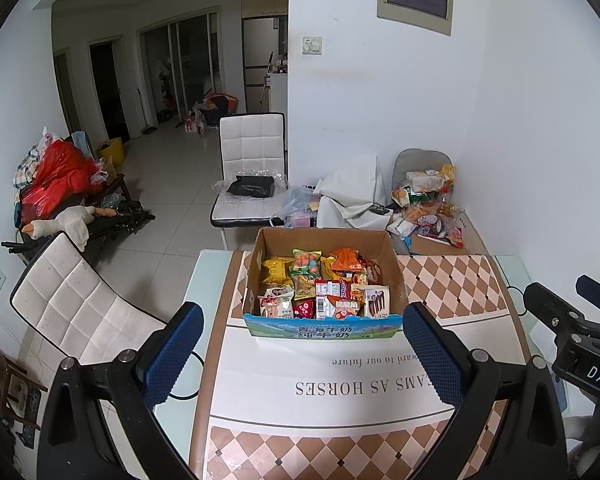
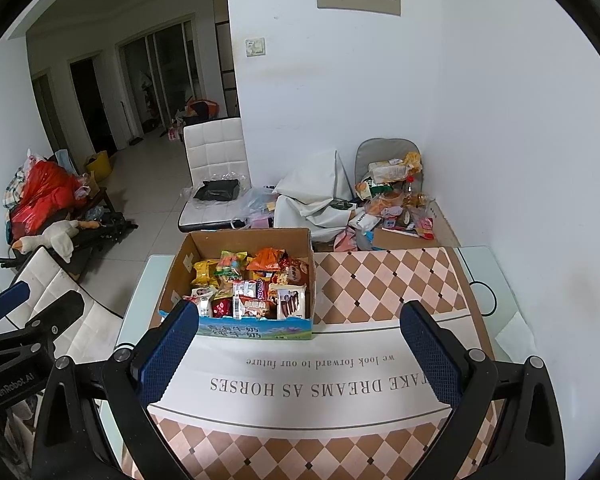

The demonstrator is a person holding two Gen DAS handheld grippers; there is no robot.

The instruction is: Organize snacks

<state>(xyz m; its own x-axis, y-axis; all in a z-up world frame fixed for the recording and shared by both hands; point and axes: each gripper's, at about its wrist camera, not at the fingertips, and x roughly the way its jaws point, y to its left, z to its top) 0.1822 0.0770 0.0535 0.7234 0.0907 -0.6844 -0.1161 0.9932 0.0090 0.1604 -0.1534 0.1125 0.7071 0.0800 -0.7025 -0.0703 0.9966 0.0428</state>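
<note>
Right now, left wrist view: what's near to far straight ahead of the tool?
Left tool → printed table runner → cardboard box of snack packets → white chair → far doorway clutter.

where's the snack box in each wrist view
Left wrist view: the cardboard snack box sits at centre, framed between the open left gripper fingers.
Right wrist view: the box lies left of centre, its near left corner behind the open right gripper left finger.
Shared landmark: the white chair beyond the table.
</note>
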